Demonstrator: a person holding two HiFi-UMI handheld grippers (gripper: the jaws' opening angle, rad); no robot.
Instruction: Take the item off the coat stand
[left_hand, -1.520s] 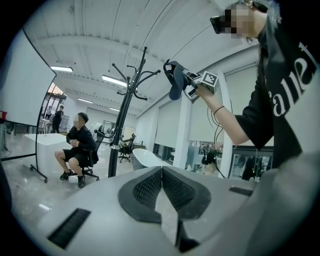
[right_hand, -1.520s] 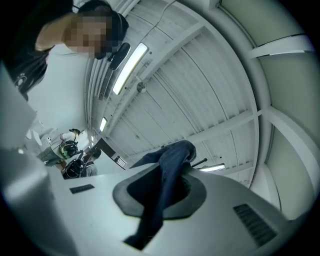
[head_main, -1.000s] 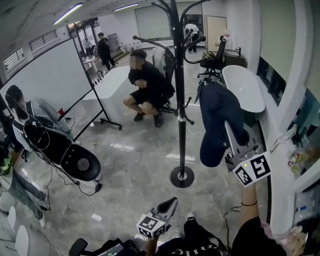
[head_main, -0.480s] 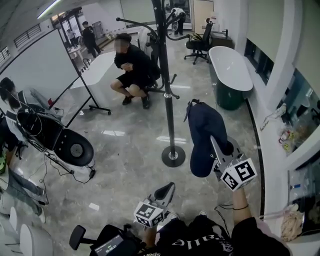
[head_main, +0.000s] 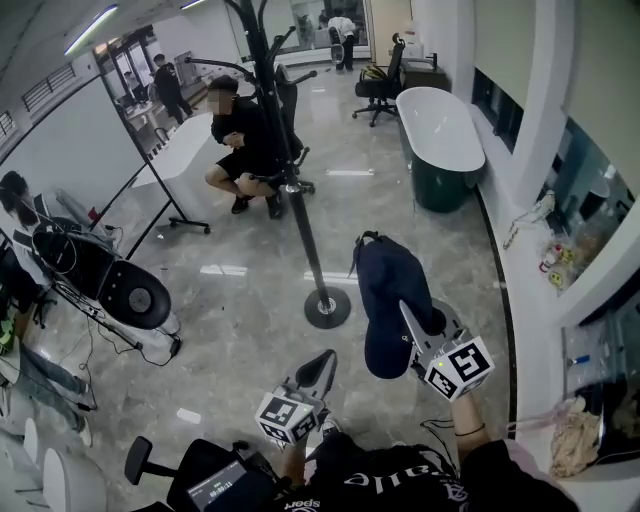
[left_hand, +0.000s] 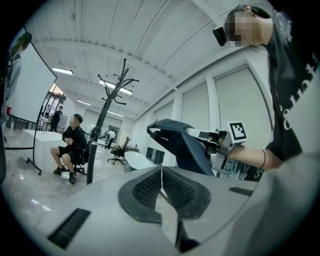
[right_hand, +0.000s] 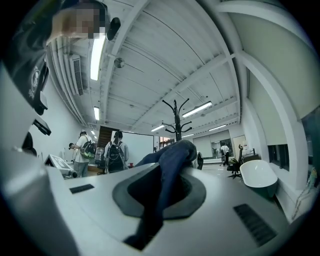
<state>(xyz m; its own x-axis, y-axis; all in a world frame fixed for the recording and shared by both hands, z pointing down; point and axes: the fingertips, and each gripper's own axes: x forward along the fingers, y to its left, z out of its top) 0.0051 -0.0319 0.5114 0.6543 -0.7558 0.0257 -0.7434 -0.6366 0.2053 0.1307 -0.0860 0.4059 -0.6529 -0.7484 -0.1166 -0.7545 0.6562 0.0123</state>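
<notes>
View from left to right across the room. A whiteboard (head_main: 75, 150) stands at far left; a person (head_main: 243, 140) sits behind the coat stand (head_main: 298, 215), whose round base rests on the marble floor (head_main: 240, 320). The left gripper (head_main: 323, 362) is held low near the operator's body, jaws pressed together with nothing between them. To the right of the stand's base, and apart from it, hangs the dark blue cap (head_main: 385, 290), clear of the hooks. The right gripper (head_main: 409, 318) clamps its fabric between nearly closed jaws. A white tub (head_main: 440, 125) lies beyond, by the right wall.
</notes>
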